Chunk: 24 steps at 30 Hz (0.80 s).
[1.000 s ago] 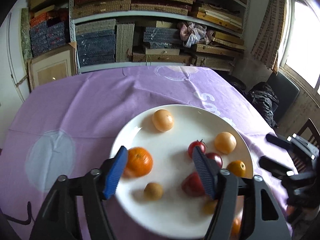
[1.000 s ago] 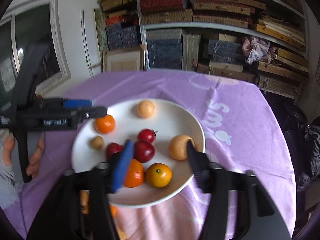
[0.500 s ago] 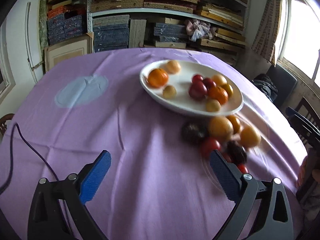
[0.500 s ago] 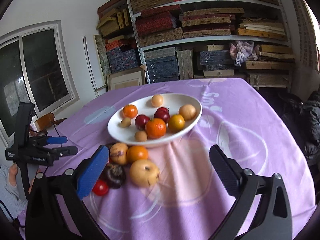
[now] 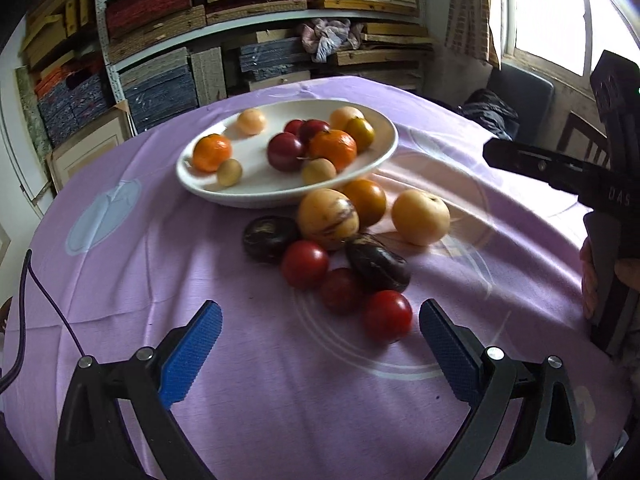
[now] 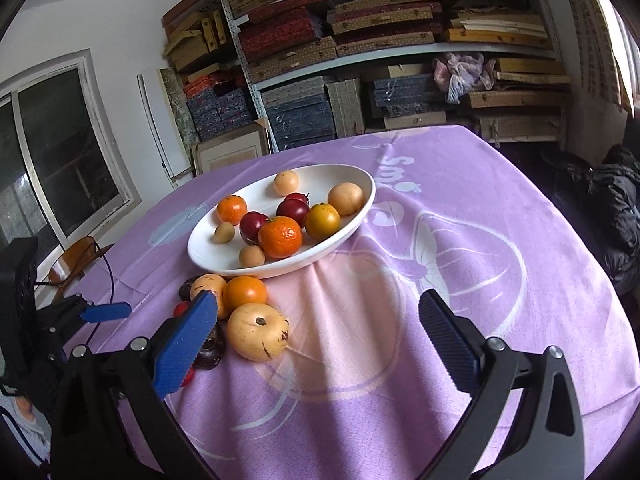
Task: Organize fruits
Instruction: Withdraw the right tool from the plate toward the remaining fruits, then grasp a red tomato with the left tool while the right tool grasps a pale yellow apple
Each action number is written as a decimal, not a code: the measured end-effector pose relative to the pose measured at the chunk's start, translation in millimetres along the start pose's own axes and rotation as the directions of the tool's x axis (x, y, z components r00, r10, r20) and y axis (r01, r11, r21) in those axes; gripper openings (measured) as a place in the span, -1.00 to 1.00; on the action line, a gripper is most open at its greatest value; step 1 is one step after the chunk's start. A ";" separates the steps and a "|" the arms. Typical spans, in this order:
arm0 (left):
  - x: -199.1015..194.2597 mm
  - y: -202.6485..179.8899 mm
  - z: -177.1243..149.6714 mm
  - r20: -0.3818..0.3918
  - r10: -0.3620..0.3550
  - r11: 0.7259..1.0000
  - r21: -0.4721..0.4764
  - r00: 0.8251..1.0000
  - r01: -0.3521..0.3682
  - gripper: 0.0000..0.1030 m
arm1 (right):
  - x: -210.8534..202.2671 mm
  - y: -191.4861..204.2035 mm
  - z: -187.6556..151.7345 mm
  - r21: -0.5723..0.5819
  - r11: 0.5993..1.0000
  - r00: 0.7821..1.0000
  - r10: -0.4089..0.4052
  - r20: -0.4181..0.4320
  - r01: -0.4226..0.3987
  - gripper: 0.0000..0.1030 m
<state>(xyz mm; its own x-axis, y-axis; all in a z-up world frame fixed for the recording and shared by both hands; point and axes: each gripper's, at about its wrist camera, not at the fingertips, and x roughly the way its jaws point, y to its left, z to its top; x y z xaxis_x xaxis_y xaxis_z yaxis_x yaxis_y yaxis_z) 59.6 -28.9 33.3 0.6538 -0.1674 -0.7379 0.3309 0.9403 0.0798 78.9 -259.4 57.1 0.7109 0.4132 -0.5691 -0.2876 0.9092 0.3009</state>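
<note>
1. Left gripper [image 5: 320, 344]: jaws have just spread wide, nothing between them; it has pulled back from over the white plate [image 5: 386, 152], now upper centre.
2. Loose fruit pile [image 5: 340, 248]: mid-frame on the purple tablecloth [image 5: 120, 280], awaiting pickup.
3. Right gripper [image 6: 318, 332]: likewise just spread, empty; pale yellow fruit [image 6: 258, 332] lower left.

Across the top of your frame runs a shelf [image 6: 400, 50] stacked with woven boxes in tan, red and blue. A crumpled pinkish cloth [image 6: 460, 74] sits on it at upper right. A framed panel [image 6: 232, 152] leans below it. You see a window [image 6: 52, 160] at left, a dark jacket [image 6: 612, 208] at right, and a purple tablecloth [image 6: 460, 260] covering the surface.
</note>
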 end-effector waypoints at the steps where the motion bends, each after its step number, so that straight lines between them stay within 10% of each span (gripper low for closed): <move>1: 3.2 -1.1 0.2 -0.007 0.001 1.000 0.004 1.000 -0.001 0.93 | 0.3 0.0 0.0 0.002 1.000 1.000 0.002 -0.003 -0.002 0.92; 12: 17.2 31.5 -8.5 -0.085 0.065 0.994 -0.081 0.994 -0.072 0.93 | 0.9 0.7 0.4 0.005 1.000 1.000 0.018 -0.009 -0.018 0.92; 24: -0.2 43.2 -34.3 -0.113 -0.012 0.998 -0.060 0.993 0.005 0.93 | 3.9 0.2 -1.4 0.009 1.000 0.999 0.022 -0.032 -0.022 0.92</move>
<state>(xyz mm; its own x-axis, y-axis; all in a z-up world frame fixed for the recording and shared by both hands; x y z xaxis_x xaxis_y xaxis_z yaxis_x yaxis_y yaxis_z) 50.4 21.8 14.0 0.5685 -0.1440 -0.8100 0.2925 0.9556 0.0355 80.7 -257.6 53.9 0.6835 0.4345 -0.5866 -0.2973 0.8996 0.3200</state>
